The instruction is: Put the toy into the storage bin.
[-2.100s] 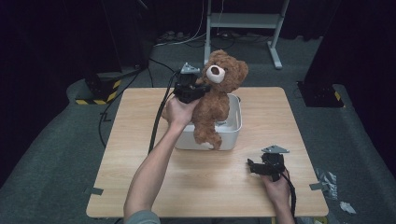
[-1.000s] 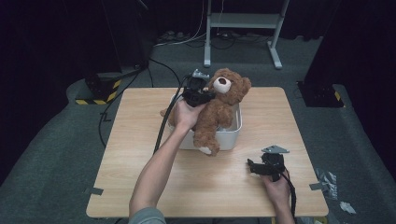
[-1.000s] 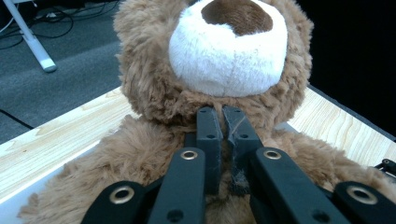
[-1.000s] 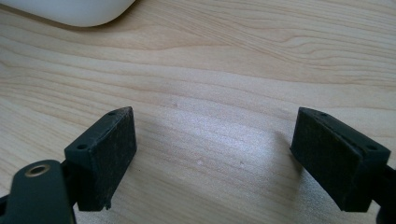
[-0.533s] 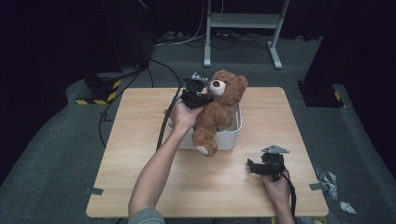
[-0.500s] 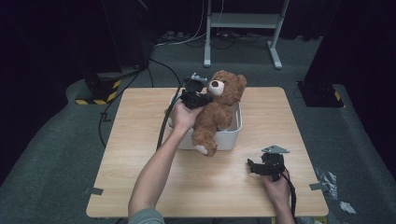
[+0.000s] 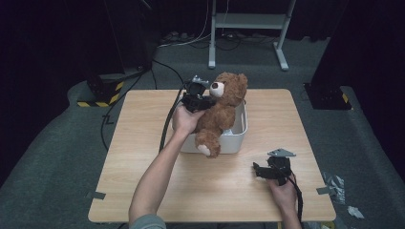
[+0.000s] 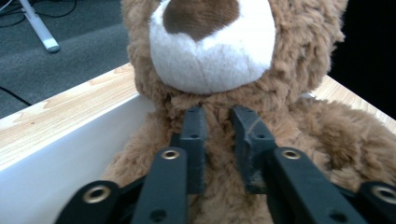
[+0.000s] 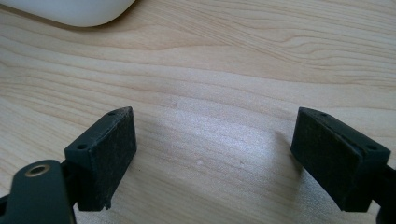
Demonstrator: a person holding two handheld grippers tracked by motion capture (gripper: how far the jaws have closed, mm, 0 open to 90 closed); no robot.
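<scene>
A brown teddy bear with a white muzzle sits tilted in a white bin on the wooden table, one leg hanging over the bin's front wall. My left gripper is shut on the fur at the bear's throat, just under the muzzle. In the left gripper view the bear looms close, my left gripper pinching its fur, and the bin's wall runs at the left. My right gripper rests open on the table near the front right. In the right gripper view my right gripper has bare wood between its jaws.
The bin's rounded corner shows at the top of the right gripper view. Behind the table stands a metal frame. A black-and-yellow striped base and cables lie on the floor at the left. Tape scraps lie at the right.
The left gripper has brought the bear down and slightly right, so it now sits lower and more tilted in the bin. The right gripper has not moved.
</scene>
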